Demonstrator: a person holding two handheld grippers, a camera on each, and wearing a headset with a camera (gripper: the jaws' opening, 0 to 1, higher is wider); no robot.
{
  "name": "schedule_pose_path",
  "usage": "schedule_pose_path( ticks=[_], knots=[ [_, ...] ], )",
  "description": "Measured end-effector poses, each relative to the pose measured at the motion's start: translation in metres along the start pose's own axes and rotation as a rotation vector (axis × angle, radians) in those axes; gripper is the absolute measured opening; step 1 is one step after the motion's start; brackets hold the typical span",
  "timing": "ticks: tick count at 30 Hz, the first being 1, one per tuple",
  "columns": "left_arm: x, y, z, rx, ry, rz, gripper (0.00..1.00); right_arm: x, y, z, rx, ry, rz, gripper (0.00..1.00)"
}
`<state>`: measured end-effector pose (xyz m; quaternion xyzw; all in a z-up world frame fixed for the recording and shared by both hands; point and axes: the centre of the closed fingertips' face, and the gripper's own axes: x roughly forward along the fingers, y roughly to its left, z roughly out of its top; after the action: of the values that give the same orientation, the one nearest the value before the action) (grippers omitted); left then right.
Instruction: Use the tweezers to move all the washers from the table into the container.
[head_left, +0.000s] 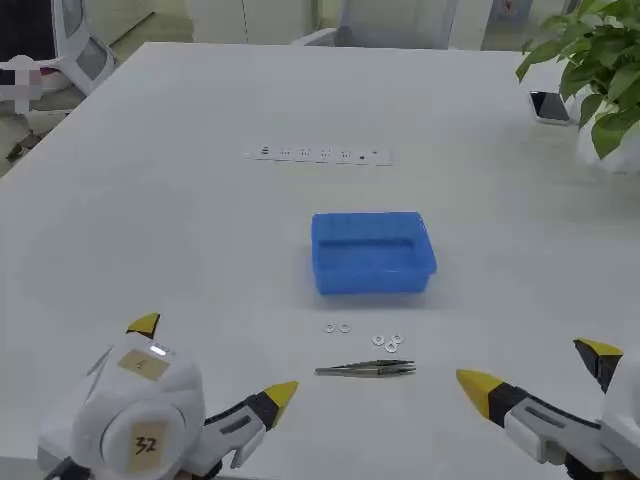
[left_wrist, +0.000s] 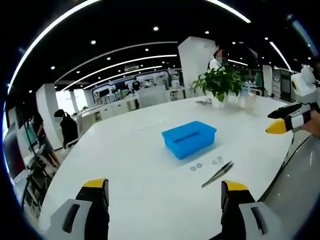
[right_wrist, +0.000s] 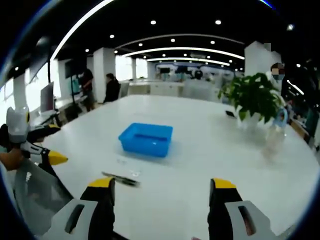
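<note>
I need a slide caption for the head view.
Open left hand-held gripper and right hand-held gripper flank metal tweezers and small metal washers before a blue plastic container.

The blue container (head_left: 372, 280), a shallow open rectangular tray, sits upright. Near its front wall lie the small silver washers (head_left: 388, 343): 2 side by side on the left, the others in a tight cluster on the right. The slim metal tweezers (head_left: 365, 369) lie flat just beside that cluster, parallel to the wall.
</note>
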<state>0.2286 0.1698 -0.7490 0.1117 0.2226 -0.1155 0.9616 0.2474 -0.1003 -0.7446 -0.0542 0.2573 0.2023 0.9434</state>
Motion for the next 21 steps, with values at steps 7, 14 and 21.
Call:
schedule_pose_path(
  ticks=[7, 14, 21],
  knots=[
    [0.0010, -0.0022, -0.0009, 0.002, 0.005, -0.011, 0.98, -0.0008, -0.0023, 0.0003, 0.012, -0.004, -0.008, 0.76],
    [0.0011, -0.0019, -0.0012, 0.002, 0.006, -0.009, 0.98, -0.0016, -0.0038, 0.0019, 0.017, -0.015, -0.012, 0.76],
    [0.0013, -0.0024, -0.0021, 0.011, 0.009, -0.010, 0.98, -0.0008, -0.0037, 0.0000, 0.016, -0.005, -0.010, 0.76]
  ],
)
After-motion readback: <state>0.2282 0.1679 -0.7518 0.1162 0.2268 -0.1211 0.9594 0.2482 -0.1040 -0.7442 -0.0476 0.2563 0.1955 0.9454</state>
